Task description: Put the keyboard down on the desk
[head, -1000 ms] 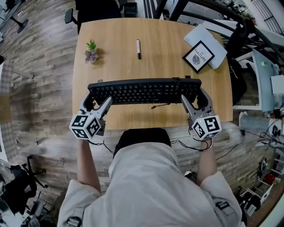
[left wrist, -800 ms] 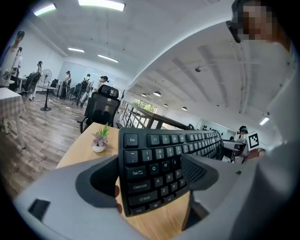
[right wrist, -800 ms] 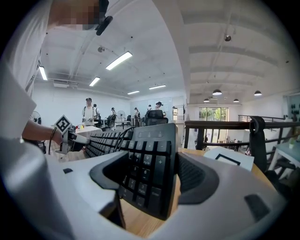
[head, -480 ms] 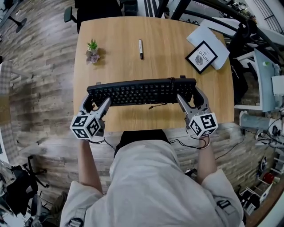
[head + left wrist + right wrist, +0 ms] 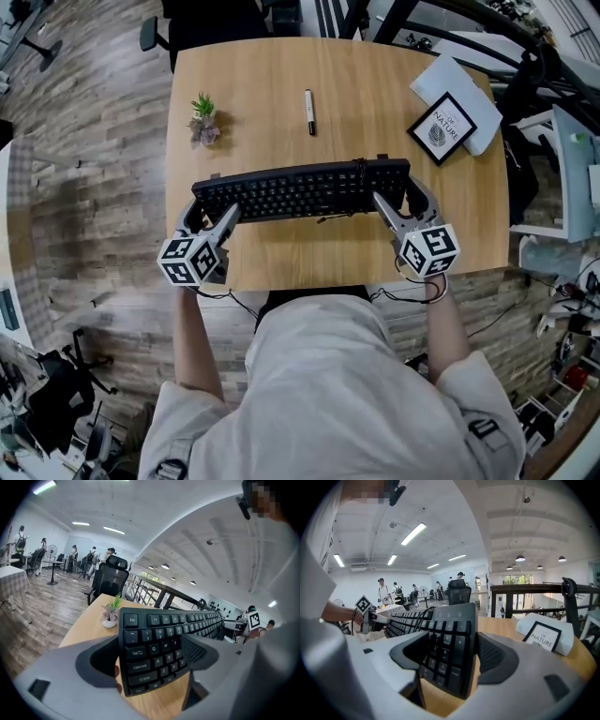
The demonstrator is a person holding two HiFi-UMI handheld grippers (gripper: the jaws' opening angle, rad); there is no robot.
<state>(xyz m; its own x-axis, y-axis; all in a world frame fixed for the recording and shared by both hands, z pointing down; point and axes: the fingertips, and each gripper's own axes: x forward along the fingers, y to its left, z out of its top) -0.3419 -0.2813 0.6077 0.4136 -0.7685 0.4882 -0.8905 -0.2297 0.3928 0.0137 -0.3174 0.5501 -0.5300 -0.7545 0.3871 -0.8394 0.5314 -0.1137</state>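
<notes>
Keyboard (image 5: 302,190) sits mid-frame in the head view, lengthwise across the table (image 5: 337,84), nearer its lower edge. It's gripped at both short ends. Left tongs (image 5: 208,216) are clenched on the Esc/Tab end; the left gripper view shows that end wedged between the two pads. Right tongs (image 5: 400,199) are clamped on the numpad end in the same way.

Both gripper views show it tilted, key face leaning toward the person, w/ bare wood showing under the near edge. So prob. not flat down yet. Can't tell if the far edge touches the wood.

Handling, my guess: rigid plastic slab, light to moderate weight, long, so it would twist or swing if one end let go. Smooth casing could slip in the pads. Keycaps are the weak bit, so the squeeze should go on the frame ends, as now, not the mid keys. A loose cable (image 5: 360,174) is looped over the top toward the right and could snag or get trapped underneath.

Pose: both forearms come up from the bottom of the frame, approx parallel and level w/ each other. Marker cubes hang at the table's lower edge, tongs angled slightly inward.

Plant (image 5: 203,120), pen (image 5: 309,98) and framed card (image 5: 442,128) lie well apart in the upper part.
</notes>
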